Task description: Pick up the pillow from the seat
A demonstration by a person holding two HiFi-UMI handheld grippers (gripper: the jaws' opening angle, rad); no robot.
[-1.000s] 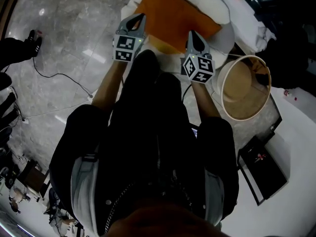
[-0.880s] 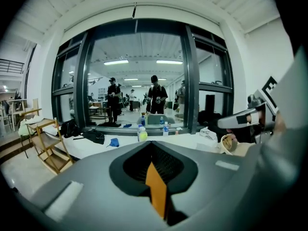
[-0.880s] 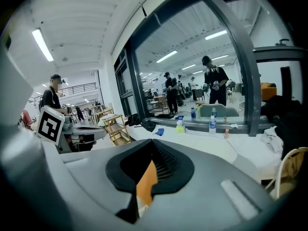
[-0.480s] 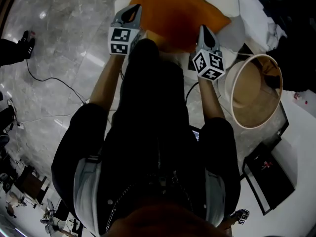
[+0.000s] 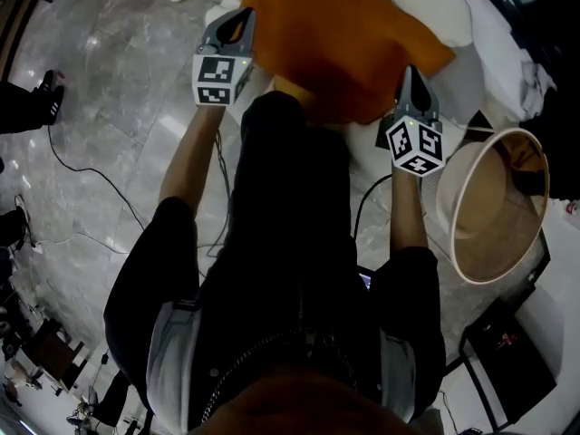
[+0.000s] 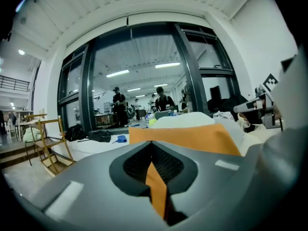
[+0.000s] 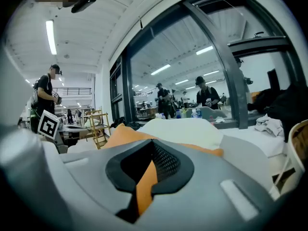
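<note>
Room: shiny marble floor (image 5: 109, 98) with a loose cable (image 5: 91, 166) snaking over it. Both gripper views look out at a big glass wall (image 6: 139, 81) with people standing behind it.
Seat: white seat (image 5: 458, 12) at the top of the head view, with a round tan tub (image 5: 489, 208) just to its right.
Pillow: the orange pillow (image 5: 344, 43) is spread wide between the two grippers. Its near edge is right up by the person's legs and its far part is over the seat.
Left gripper: the left gripper (image 5: 243, 14) is clamped on the pillow's left corner; a strip of orange fabric is pinched right between its jaws.
Right gripper: same deal for the right gripper (image 5: 410, 72), closed tight on orange fabric at the right corner.
What changed: over the last second both grippers have moved apart and come back toward the person. The pillow came with them, so it fills more of the head view now and less white cushion covers it.
Meaning for task: looks to me like the grab is done and the lift-off is underway. Can't tell if the far edge has fully cleared the seat yet, so I'd call it nearly there, not finished.
Watch out: it's a thin pinch on fabric at both corners, so the middle could sag or drag.
</note>
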